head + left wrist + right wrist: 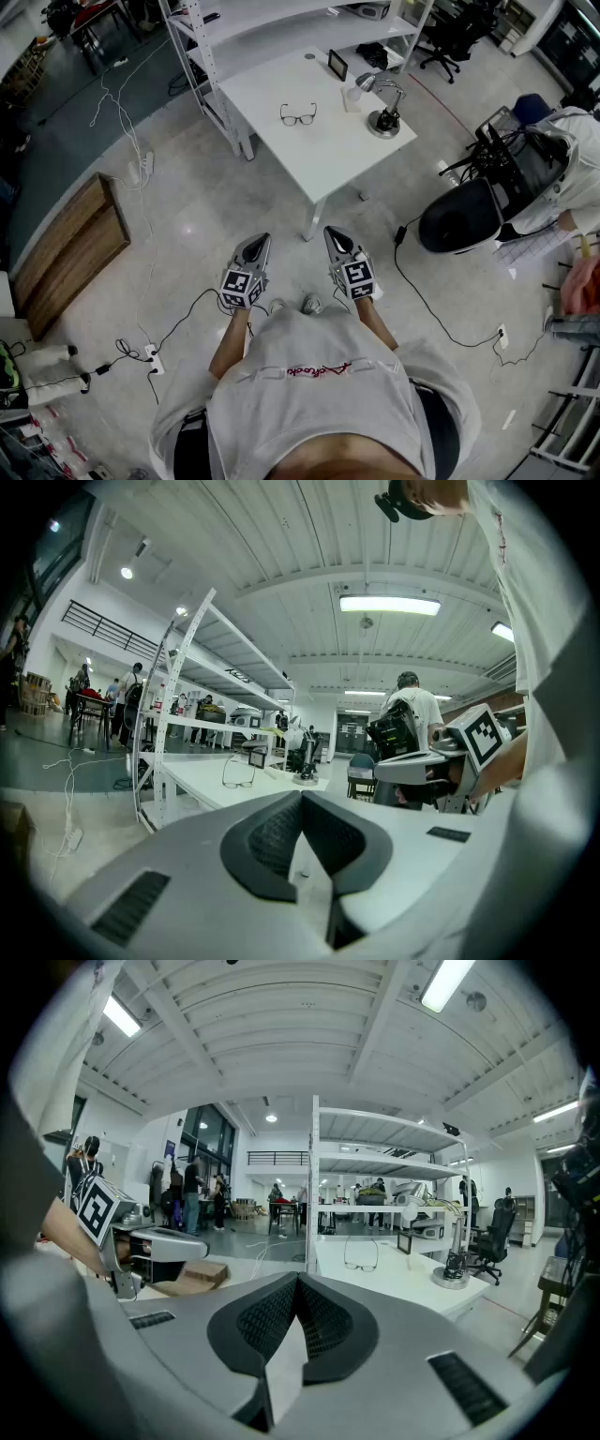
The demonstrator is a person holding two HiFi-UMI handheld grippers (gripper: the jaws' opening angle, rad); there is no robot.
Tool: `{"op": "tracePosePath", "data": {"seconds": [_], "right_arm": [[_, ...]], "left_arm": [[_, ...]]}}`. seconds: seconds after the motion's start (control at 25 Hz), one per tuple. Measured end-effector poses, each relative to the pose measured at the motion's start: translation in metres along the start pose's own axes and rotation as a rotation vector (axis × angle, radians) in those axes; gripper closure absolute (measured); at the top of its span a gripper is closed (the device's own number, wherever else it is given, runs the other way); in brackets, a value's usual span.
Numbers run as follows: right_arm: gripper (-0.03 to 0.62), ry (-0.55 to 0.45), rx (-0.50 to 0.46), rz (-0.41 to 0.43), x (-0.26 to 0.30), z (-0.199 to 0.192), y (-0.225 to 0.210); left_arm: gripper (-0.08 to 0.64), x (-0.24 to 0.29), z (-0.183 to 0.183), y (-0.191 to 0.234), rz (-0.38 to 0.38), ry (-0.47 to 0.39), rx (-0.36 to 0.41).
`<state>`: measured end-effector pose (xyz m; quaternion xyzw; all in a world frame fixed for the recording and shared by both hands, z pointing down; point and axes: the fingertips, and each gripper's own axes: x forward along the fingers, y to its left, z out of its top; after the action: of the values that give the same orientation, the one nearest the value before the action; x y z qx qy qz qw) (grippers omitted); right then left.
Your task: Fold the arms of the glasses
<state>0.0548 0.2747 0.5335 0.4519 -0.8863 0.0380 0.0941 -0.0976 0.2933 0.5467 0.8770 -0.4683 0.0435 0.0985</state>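
Plainly not begun: glasses (pixel 298 115) lie mid-counter, arms unfolded. On the same counter (pixel 323 164), toward its right edge, stands a desk lamp (pixel 384 118). Well short of the counter, over bare floor, hang the left gripper (pixel 257 242) and right gripper (pixel 336 236). Each has its jaws tip to tip with nothing between, probably carried closed for the approach. Only the head view shows that gap. Only the gripper views show the pads meeting.
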Motion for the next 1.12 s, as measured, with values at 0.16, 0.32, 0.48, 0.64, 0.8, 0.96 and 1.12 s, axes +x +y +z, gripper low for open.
{"op": "tracePosePath", "data": {"seconds": [0.16, 0.32, 0.48, 0.64, 0.8, 0.96, 1.12], "right_arm": [[0.565, -0.009, 0.001, 0.0, 0.002, 0.005, -0.005], [0.565, -0.011, 0.002, 0.004, 0.002, 0.002, -0.007], [0.565, -0.005, 0.005, 0.004, -0.001, 0.002, -0.009], [0.565, -0.024, 0.019, 0.018, -0.007, 0.004, -0.013], [0.565, -0.047, 0.034, 0.029, -0.008, 0.009, -0.02], [0.565, -0.051, 0.038, 0.033, -0.01, 0.005, -0.029], [0.565, -0.046, 0.041, 0.044, -0.016, -0.002, -0.038]], "left_arm": [[0.535, 0.005, 0.004, 0.002, 0.003, -0.003, 0.008], [0.535, 0.008, 0.003, 0.002, 0.007, -0.003, 0.01], [0.535, 0.011, 0.006, -0.001, 0.007, -0.006, 0.008], [0.535, 0.015, 0.007, -0.009, 0.003, -0.004, 0.009], [0.535, 0.024, 0.009, -0.012, 0.006, -0.001, 0.01], [0.535, 0.032, 0.008, -0.017, 0.011, 0.0, 0.011], [0.535, 0.034, 0.006, -0.027, 0.022, -0.004, 0.013]]}}
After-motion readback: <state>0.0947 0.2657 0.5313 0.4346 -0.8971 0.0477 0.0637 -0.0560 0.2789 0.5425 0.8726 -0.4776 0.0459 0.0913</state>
